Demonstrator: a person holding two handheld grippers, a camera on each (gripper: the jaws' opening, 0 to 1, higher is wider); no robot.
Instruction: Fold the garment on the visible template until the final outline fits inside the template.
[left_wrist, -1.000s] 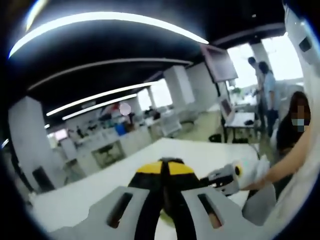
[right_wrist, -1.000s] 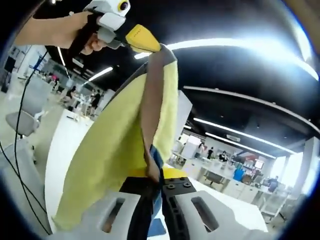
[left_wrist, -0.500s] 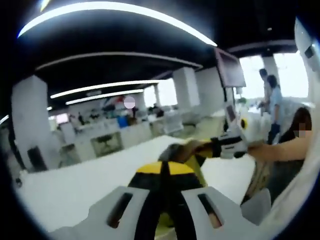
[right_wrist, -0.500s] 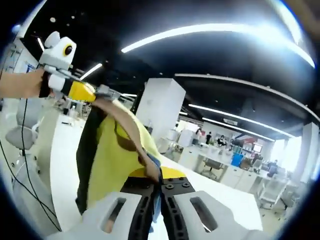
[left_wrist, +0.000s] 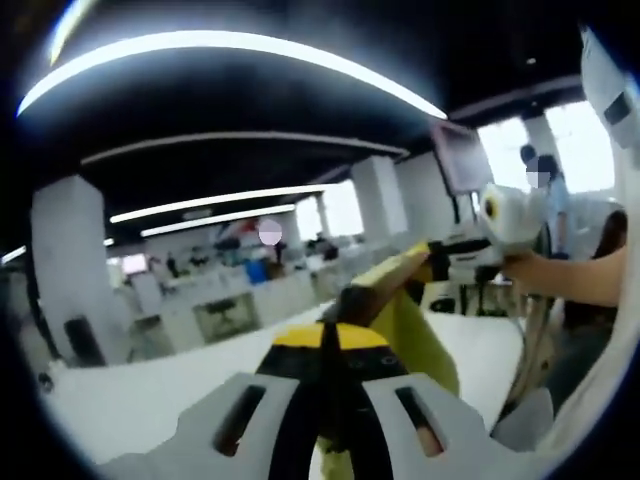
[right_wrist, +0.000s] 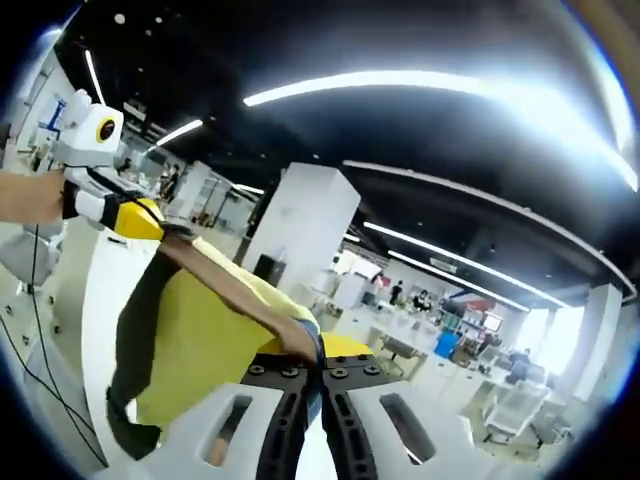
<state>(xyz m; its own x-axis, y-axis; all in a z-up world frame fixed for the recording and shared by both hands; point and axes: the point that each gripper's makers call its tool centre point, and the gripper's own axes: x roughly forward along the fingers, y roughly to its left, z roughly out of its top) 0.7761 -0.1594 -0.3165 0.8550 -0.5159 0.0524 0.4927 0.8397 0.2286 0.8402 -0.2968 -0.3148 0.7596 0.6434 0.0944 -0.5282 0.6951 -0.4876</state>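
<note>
Left gripper view looks out along the left gripper (left_wrist: 335, 345), whose yellow-tipped jaws are pressed together on a fold of the yellow garment (left_wrist: 420, 340). The cloth runs up and to the right from those jaws to the right gripper (left_wrist: 455, 262), held in a person's hand (left_wrist: 530, 272) that comes in from the right edge. The garment is lifted in the air between the two tools, above the white table (left_wrist: 150, 395); part of it droops down beside the left jaws.

From the right gripper view, the right gripper (right_wrist: 318, 360) is clamped on the garment (right_wrist: 200, 345) at a spot where a brown trim and a bit of blue show at the jaw tips. The cloth stretches away to the left, its upper edge taut, to the left gripper (right_wrist: 135, 215), gripped by a hand (right_wrist: 30, 195) near the left edge. A dark part of the garment hangs down at its left side, over the table (right_wrist: 95, 300). I cannot make out any template on the table from either view. Behind are office desks, white pillars and long ceiling lights.
</note>
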